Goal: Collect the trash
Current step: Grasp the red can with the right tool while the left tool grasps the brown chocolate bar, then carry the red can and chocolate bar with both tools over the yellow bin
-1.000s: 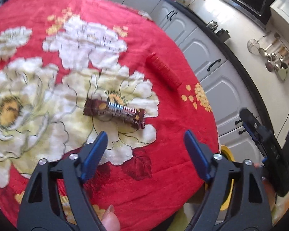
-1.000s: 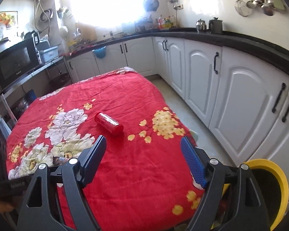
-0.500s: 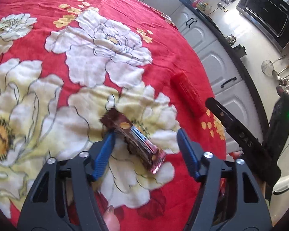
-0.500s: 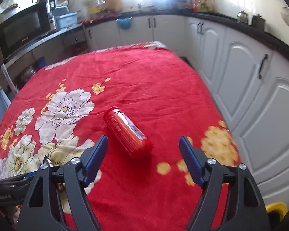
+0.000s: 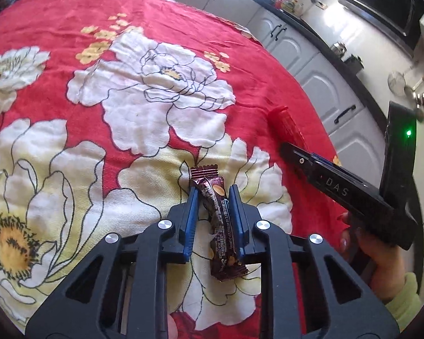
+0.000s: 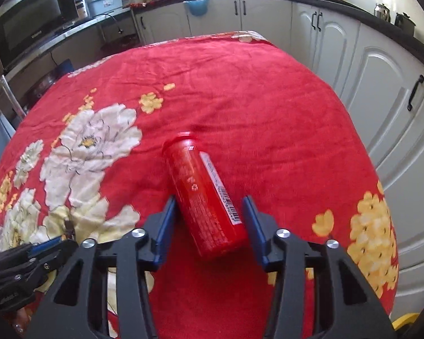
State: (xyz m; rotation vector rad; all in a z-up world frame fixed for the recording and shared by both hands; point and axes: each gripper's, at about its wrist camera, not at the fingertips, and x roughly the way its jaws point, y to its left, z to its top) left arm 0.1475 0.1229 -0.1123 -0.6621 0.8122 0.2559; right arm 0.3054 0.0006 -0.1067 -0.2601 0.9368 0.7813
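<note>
Brown wrapper (image 5: 217, 223) lies on cream flower of red cloth (image 5: 183, 28), pointing away from me. My left gripper (image 5: 213, 190) closing on it, blue pads pressing both its long sides, crimped far end poking out past tips. Red can (image 6: 205, 195) lies on its side on same cloth, to right of wrapper. My right gripper (image 6: 209, 202) closing around can; left pad touches it, right pad just beside, small gap showing. White cabinets (image 6: 381, 84) beyond table edge, dark counter above them.
</note>
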